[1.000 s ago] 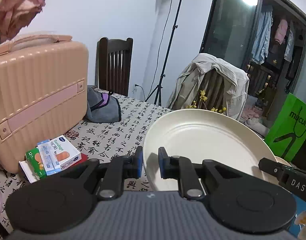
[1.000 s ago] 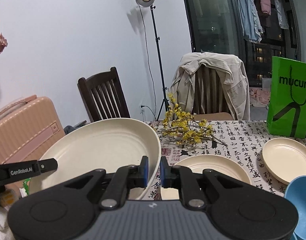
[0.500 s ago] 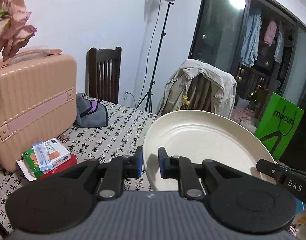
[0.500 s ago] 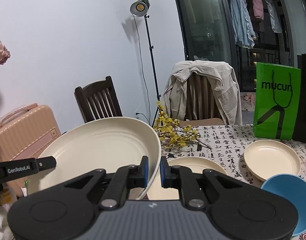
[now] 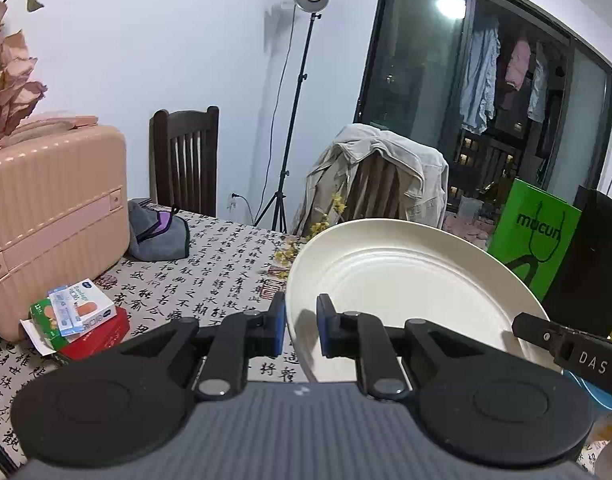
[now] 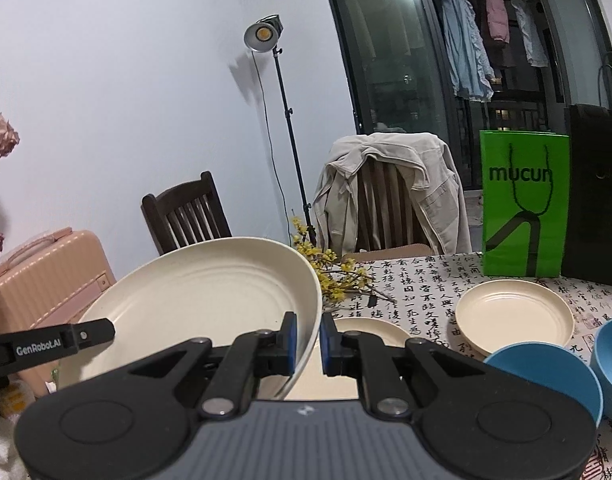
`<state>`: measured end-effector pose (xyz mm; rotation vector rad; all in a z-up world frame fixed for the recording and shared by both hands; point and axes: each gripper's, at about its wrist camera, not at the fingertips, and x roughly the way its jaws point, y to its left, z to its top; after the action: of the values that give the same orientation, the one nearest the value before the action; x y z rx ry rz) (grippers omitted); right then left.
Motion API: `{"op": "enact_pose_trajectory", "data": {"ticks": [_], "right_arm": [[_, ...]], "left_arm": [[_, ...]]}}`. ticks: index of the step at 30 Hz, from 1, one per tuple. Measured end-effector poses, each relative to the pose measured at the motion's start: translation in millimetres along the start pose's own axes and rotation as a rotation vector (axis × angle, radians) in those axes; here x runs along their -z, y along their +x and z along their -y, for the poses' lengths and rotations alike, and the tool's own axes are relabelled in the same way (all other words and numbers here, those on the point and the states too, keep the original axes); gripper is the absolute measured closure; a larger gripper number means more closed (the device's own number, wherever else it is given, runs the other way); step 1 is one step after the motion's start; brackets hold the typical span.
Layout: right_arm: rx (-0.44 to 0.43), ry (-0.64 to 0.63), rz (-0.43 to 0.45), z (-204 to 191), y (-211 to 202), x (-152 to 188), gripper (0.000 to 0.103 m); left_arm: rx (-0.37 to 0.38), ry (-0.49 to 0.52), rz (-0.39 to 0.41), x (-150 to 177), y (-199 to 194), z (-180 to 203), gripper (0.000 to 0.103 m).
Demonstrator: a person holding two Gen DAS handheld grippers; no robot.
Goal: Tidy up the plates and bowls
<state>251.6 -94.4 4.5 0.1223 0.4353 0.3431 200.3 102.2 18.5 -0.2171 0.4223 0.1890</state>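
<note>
A large cream plate is held in the air between both grippers. My left gripper is shut on its left rim. My right gripper is shut on its right rim, and the plate fills the left of the right wrist view. Under it on the table lies another cream plate. A smaller cream plate sits to the right. Two blue bowls stand at the right edge.
A pink suitcase and small boxes are at the table's left. A grey pouch, yellow flowers, a green bag and a black bag stand at the back. Two chairs are behind the table.
Both grippers have risen with the large plate held between them; the table and the other dishes now sit lower and farther in both views.
</note>
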Motion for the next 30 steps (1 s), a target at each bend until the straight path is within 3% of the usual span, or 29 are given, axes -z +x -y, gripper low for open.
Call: {"op": "enact_pose_trajectory", "data": {"ticks": [30], "right_arm": [[0.043,0.105,0.065,84,-57,11,0.091]], "left_arm": [[0.126,0.056,0.014,24,-17,71,0.087]]}}
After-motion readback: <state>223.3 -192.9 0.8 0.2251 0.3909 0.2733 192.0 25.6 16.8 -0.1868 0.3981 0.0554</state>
